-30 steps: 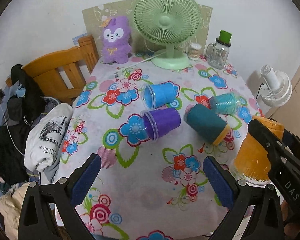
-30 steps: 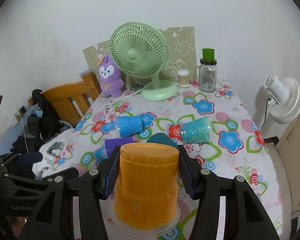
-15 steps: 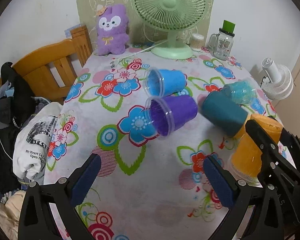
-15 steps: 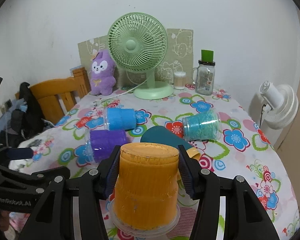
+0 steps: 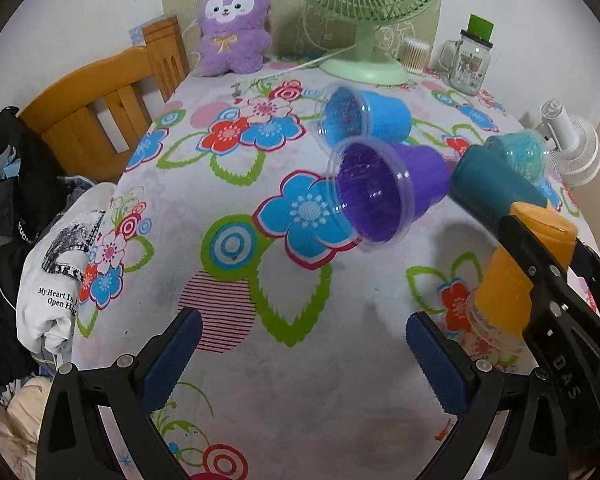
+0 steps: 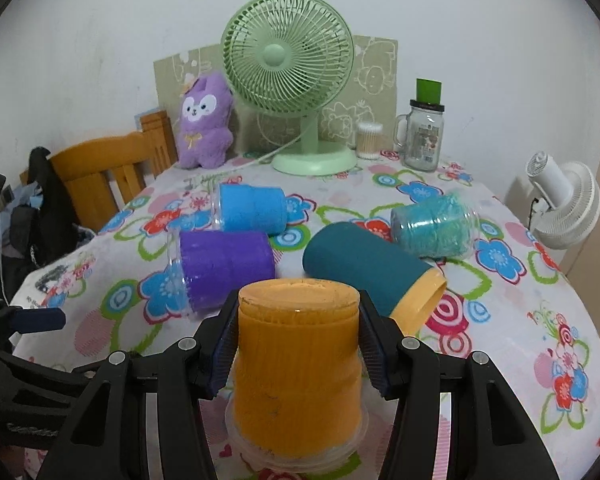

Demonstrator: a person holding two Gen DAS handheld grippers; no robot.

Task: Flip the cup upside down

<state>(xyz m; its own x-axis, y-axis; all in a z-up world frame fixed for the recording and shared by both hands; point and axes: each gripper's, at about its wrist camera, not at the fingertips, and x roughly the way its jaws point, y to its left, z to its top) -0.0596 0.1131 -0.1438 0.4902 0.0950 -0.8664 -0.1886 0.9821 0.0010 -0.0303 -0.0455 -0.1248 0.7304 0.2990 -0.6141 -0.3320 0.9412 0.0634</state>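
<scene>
My right gripper point(image 6: 298, 342) is shut on an orange cup point(image 6: 298, 372) that stands upside down, rim on the flowered tablecloth point(image 6: 500, 320). The same cup point(image 5: 518, 276) shows at the right of the left wrist view. My left gripper point(image 5: 300, 344) is open and empty above the cloth, short of a purple cup point(image 5: 384, 194) lying on its side with its mouth toward me. A blue cup point(image 5: 364, 118), a dark teal cup point(image 5: 492, 188) and a light teal cup point(image 5: 520, 152) also lie on their sides.
A green desk fan point(image 6: 290, 80), a purple plush toy point(image 6: 204, 120), a glass jar with a green lid point(image 6: 422, 136) and a cotton-swab pot point(image 6: 369, 140) stand at the back. A wooden chair point(image 5: 96, 108) with clothes is left; a white fan point(image 6: 564, 204) is right.
Both grippers have moved forward and lower over the table. The orange cup, still held, has come down onto the cloth. The left gripper has drawn nearer the purple cup.
</scene>
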